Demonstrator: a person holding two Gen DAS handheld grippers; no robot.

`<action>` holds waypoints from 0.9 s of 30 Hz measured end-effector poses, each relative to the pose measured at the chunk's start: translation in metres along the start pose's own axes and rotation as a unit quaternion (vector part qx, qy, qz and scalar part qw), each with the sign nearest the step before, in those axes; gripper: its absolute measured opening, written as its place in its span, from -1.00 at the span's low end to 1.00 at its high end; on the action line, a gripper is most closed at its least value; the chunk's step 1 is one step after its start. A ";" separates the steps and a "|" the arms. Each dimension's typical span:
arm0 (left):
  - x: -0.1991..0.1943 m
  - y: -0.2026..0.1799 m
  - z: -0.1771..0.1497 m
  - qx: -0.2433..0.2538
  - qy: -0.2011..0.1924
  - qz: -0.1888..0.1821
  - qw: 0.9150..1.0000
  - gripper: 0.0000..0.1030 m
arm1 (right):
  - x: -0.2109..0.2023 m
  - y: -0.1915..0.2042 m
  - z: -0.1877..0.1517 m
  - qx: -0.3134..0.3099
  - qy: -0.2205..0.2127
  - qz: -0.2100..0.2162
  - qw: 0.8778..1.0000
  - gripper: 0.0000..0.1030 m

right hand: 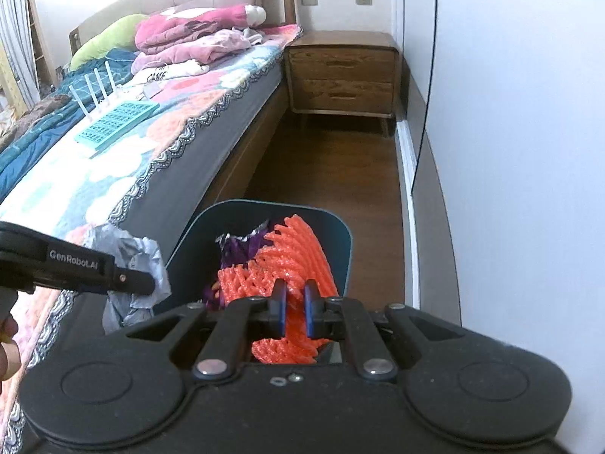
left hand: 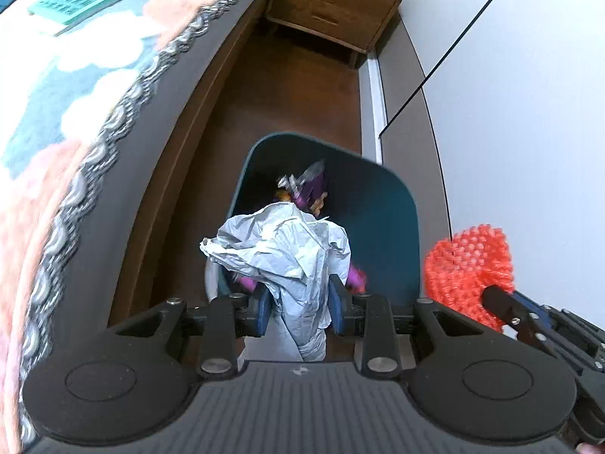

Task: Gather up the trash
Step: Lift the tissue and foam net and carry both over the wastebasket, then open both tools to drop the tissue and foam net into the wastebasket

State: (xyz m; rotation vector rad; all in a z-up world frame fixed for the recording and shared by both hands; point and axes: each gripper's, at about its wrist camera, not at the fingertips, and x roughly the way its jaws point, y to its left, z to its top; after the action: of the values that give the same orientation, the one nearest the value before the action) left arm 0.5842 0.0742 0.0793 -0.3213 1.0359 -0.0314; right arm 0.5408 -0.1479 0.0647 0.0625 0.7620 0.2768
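Above the teal bin (left hand: 378, 227), the left gripper (left hand: 300, 312) pinches crumpled grey paper (left hand: 280, 249), jaws partly closed; the right gripper (right hand: 294, 312), nearly shut, clamps an orange foam net (right hand: 287, 261); both look light, soft, compressible; any fold gives purchase.

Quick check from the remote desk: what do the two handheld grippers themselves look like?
Both the left gripper and the right gripper are matte black, with linkage arms on silver pivot bolts, round side discs, a ribbed top plate and blue pads inside the jaws. The left one's side reads GenRoboLAI in white.
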 end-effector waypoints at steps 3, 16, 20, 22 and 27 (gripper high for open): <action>0.017 -0.005 0.015 -0.003 -0.003 0.002 1.000 -0.43 | 0.020 -0.005 0.008 0.004 0.008 0.004 1.000 -0.84; 0.097 -0.008 0.045 -0.019 0.038 0.006 0.999 -0.43 | 0.100 0.008 0.011 -0.048 0.082 0.013 0.995 -0.83; 0.115 -0.008 0.041 -0.008 0.056 0.009 0.998 -0.43 | 0.115 0.012 0.000 -0.066 0.108 0.005 0.992 -0.80; 0.122 -0.010 0.039 0.001 0.063 0.009 0.998 -0.42 | 0.120 0.015 -0.005 -0.082 0.116 -0.001 0.990 -0.74; 0.134 -0.009 0.035 0.002 0.076 -0.003 0.997 -0.40 | 0.125 0.022 -0.013 -0.105 0.126 -0.003 0.986 -0.61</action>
State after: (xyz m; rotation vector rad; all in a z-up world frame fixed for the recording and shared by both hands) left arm 0.6841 0.0508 -0.0142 -0.3208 1.1859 -0.0637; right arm 0.6134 -0.0937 -0.0251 -0.1772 0.9794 0.3626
